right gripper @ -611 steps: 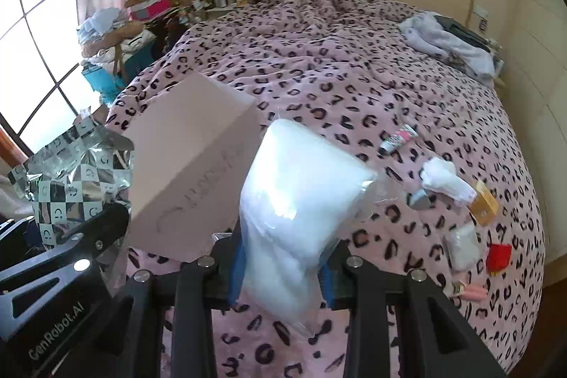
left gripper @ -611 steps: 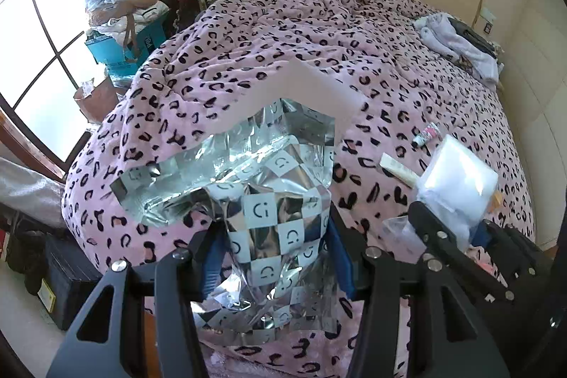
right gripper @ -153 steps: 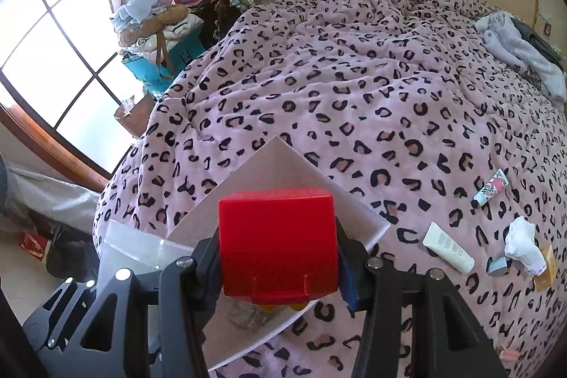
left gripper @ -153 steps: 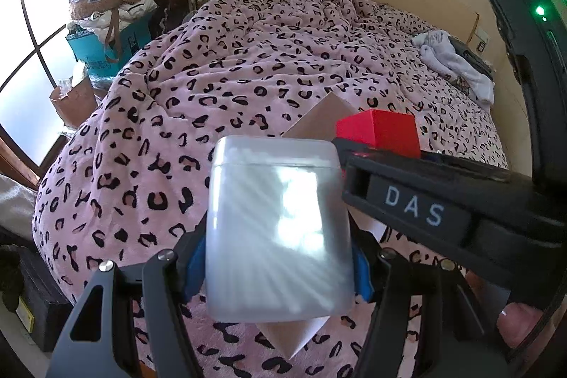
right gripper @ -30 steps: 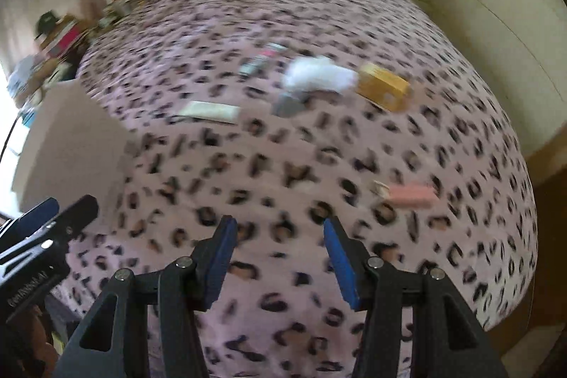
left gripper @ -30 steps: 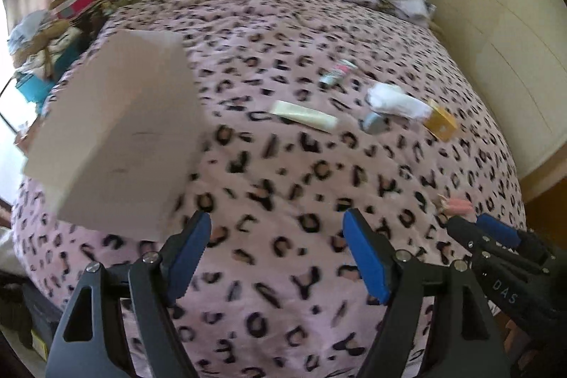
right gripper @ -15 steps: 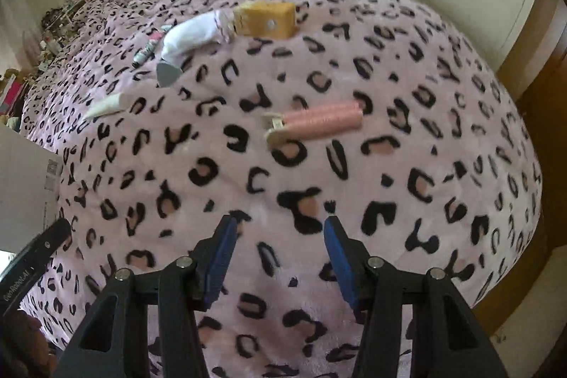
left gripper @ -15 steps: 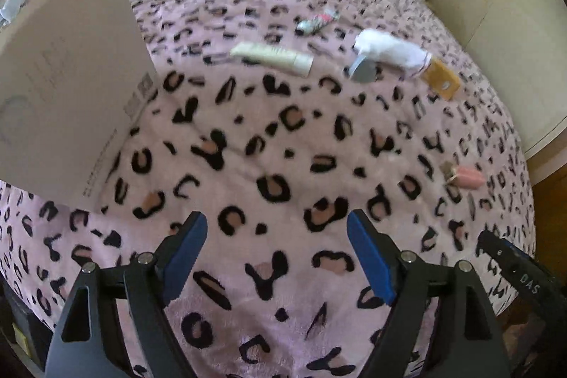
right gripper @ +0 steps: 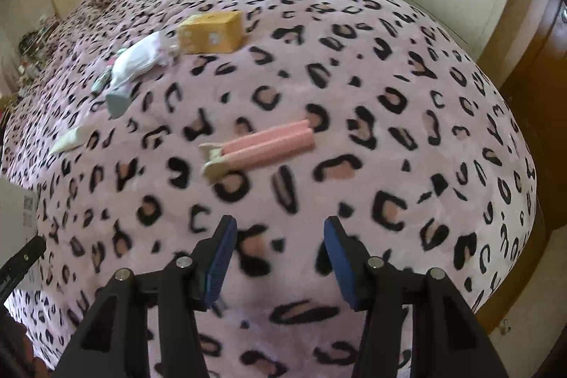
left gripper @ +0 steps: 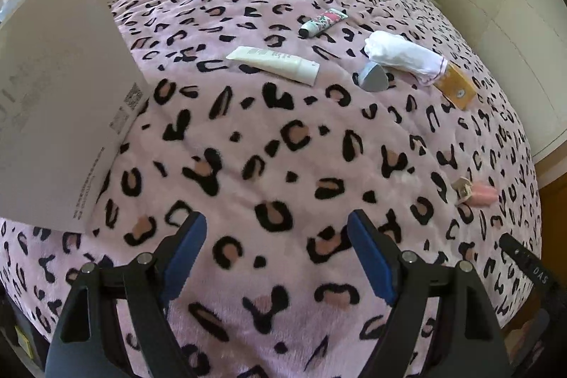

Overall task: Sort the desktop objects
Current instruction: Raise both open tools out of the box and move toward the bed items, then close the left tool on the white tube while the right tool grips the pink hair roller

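Left view: the left gripper (left gripper: 274, 243) hangs over the pink leopard blanket (left gripper: 283, 144), jaws apart with nothing between them. A white box (left gripper: 53, 94) stands at left. Beyond lie a white tube (left gripper: 273, 64), a floral tube (left gripper: 321, 22), a grey piece (left gripper: 372, 78), a white cloth (left gripper: 404, 57) and an orange box (left gripper: 457, 85).

Right view: the right gripper (right gripper: 280, 245) is released and empty, a pink clip (right gripper: 258, 147) on the blanket just ahead
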